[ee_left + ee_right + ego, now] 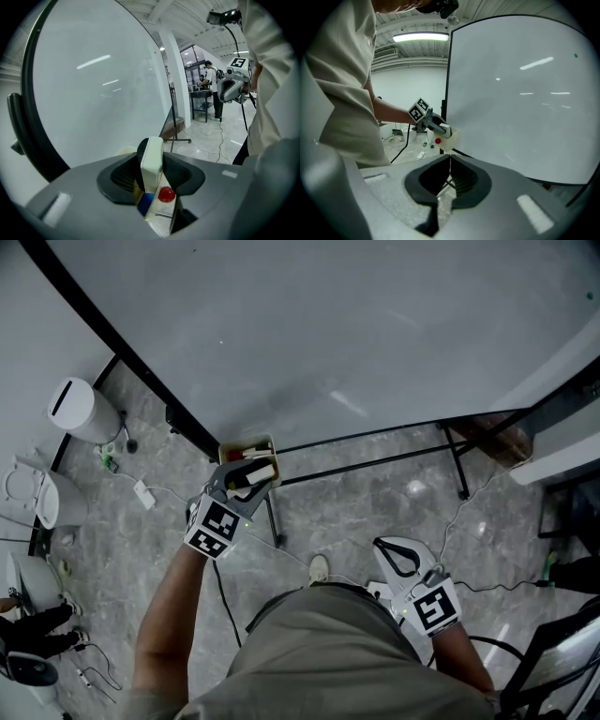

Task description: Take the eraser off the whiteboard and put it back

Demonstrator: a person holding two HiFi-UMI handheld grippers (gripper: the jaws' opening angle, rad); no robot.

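Note:
The eraser (152, 159), a cream block with a dark felt side, stands on edge between the pads of my left gripper (151, 174), which is shut on it. In the head view that gripper (246, 482) holds the eraser (260, 472) just over the small tray (233, 449) at the bottom edge of the whiteboard (328, 334). A red cap (166, 194) and a blue marker (145, 202) lie in the tray right below the eraser. My right gripper (449, 181) is shut with nothing in it and hangs low at the right (386, 547), away from the board.
The whiteboard's black stand legs (375, 460) cross the grey floor. White bins (80, 409) stand at the left, with cables (150, 498) trailing over the floor. People (208, 86) stand far off at a table.

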